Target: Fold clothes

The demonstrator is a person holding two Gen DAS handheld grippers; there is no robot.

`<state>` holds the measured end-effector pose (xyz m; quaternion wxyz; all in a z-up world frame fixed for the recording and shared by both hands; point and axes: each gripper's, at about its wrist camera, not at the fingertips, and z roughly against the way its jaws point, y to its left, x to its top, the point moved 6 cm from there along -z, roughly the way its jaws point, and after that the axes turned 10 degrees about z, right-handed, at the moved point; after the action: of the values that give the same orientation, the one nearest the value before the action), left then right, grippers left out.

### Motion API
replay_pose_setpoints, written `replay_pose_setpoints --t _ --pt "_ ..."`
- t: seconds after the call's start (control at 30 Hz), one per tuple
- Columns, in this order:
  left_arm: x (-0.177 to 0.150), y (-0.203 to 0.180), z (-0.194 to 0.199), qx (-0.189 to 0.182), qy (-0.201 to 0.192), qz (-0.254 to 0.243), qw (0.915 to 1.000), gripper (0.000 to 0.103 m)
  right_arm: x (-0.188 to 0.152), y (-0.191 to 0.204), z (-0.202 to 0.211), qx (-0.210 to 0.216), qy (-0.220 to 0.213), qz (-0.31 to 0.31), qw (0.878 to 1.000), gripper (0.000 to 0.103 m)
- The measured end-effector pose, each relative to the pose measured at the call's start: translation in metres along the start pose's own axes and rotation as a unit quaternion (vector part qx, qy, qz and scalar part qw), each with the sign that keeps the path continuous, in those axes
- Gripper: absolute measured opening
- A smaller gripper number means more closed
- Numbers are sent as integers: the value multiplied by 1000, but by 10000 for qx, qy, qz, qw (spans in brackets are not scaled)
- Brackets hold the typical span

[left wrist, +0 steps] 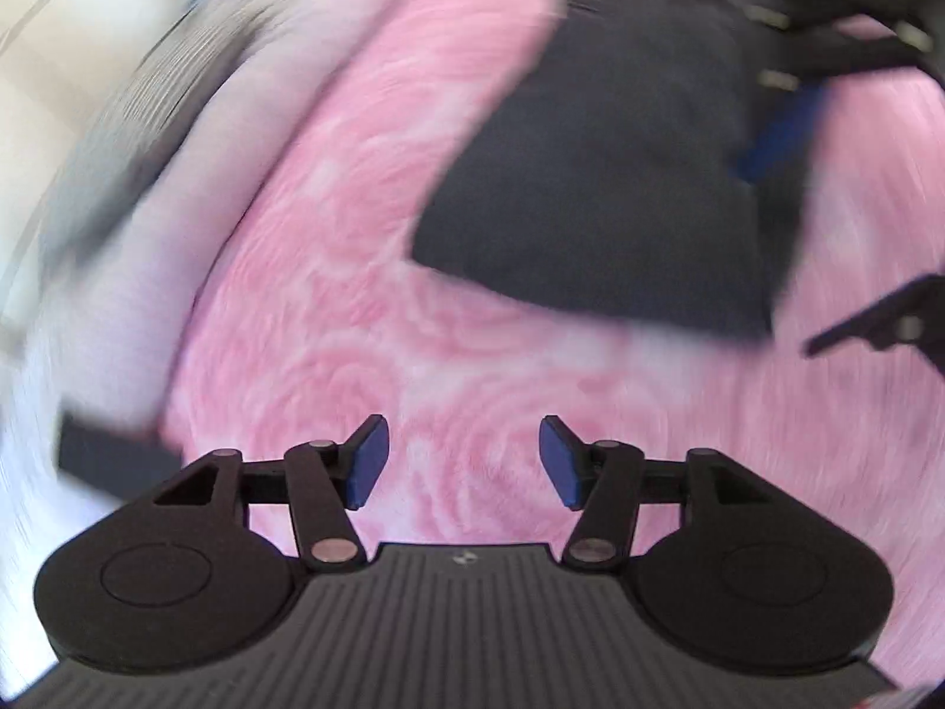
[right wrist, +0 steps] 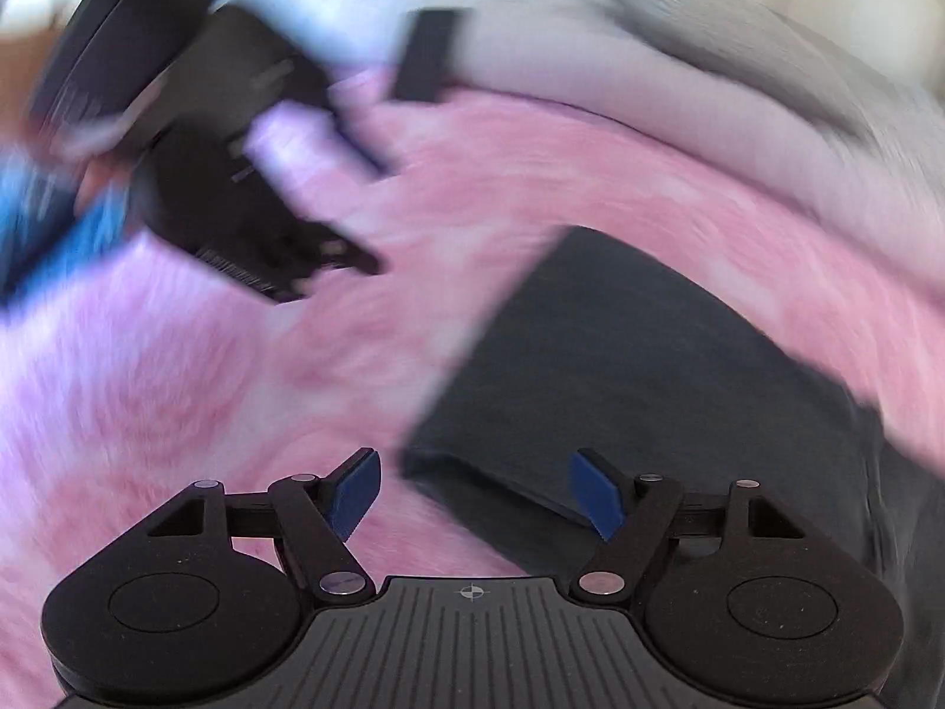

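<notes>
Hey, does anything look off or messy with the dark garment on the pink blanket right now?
Nothing stands out. The dark garment lies flat as a folded rectangle on the pink blanket, with no visible stray sleeve. Both the left claw and right claw are open and empty. Motion blur hides fine wrinkles.

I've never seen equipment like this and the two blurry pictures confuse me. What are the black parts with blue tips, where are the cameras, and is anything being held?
These are two hand-held grippers, each carrying a fisheye camera looking along its fingers. One picture looks over the left gripper, the other over the right gripper. Both stand open and hold nothing. Below lies a fluffy pink rose-patterned blanket with a folded dark grey garment on it. The blur comes from movement.
</notes>
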<state>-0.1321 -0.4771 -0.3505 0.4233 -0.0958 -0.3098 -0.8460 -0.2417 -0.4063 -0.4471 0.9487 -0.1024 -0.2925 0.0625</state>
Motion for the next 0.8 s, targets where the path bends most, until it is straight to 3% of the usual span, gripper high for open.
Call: replay_pose_setpoints --t 0.13,0.23,0.33,0.37,0.4,0.53,0.6,0.63,0.73,0.8 --pt "-8 -18 -10 -99 -244 -1041 9942 58 5 33 -38 -685 276 1040 9918 74" --pt "-8 -28 -21 2 -587 -1892 9802 59 -4 23 -45 -1442 493 1336 9792 74" --pt "-3 -37 -38 282 -1046 -2937 9497 60 -22 6 -38 -1606 594 977 9804 70" --pt "1 -38 -44 354 -1185 -3209 9390 60 -24 4 -35 -1477 544 915 9833 53" --pt "5 -39 -51 413 -1317 -3452 9283 60 -26 3 -32 -1352 509 806 9862 45" --pt "20 -38 -76 309 -1437 -4146 8980 59 -29 -13 -19 -1116 302 317 9928 35" --pt "28 -34 -81 114 -1437 -4218 8951 51 -29 -22 -12 -992 186 118 9948 33" --pt "31 -32 -81 47 -1432 -4155 8982 32 -28 -24 -9 -962 143 92 9952 33" --pt "37 -28 -77 -122 -1411 -3889 9104 22 -26 -24 -4 -1007 101 353 9942 33" --pt "40 -25 -75 -235 -1395 -3708 9179 18 -25 -18 -7 -1112 161 709 9911 44"
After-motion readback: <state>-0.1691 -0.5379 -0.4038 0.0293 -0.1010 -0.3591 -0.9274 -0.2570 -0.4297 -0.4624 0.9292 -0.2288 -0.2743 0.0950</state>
